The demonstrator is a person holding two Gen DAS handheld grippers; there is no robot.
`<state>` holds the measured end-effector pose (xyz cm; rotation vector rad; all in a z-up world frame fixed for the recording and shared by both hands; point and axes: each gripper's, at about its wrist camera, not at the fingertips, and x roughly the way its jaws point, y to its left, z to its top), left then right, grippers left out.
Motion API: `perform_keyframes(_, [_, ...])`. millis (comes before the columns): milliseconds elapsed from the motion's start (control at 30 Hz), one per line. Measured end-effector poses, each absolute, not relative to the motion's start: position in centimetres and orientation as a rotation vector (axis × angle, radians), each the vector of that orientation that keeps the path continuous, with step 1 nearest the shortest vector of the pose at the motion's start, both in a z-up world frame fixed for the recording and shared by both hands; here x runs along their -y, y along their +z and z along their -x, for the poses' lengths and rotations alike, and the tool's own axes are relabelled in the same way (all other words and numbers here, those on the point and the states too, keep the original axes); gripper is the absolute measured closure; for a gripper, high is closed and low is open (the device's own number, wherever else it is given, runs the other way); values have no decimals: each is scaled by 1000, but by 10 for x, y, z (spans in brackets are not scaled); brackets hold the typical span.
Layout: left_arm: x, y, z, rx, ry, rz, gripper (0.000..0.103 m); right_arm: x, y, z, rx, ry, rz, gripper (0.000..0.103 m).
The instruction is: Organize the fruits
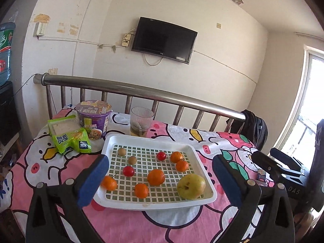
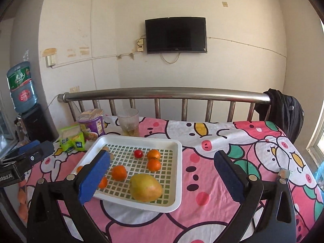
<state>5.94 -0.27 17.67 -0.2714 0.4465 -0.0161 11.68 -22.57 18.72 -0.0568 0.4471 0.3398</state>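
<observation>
White slotted plastic tray (image 1: 199,158) sat mid-bed on the pink cartoon sheet (image 1: 141,226), holding small oranges (image 1: 156,177), red tomatoes (image 1: 128,171) and a yellow-green pear (image 1: 191,186) near-right; left gripper (image 1: 160,184) and right gripper (image 2: 162,179) both gaped fully, empty.

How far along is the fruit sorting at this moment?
Done, as it looks: every fruit in view lies in the white slotted tray: the pear, five small oranges, two red cherry tomatoes and two small brown fruits. In hand: nothing. The left gripper and right gripper both stand open and empty. Left: no loose fruit shows on the cloth, though same kinds lie only loosely together.
</observation>
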Motion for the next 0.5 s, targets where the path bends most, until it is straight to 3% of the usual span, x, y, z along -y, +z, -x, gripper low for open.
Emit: perform_keyframes(500, [18,176,28,-392,-51,192,0,234,183,-34,-343,392,37,0])
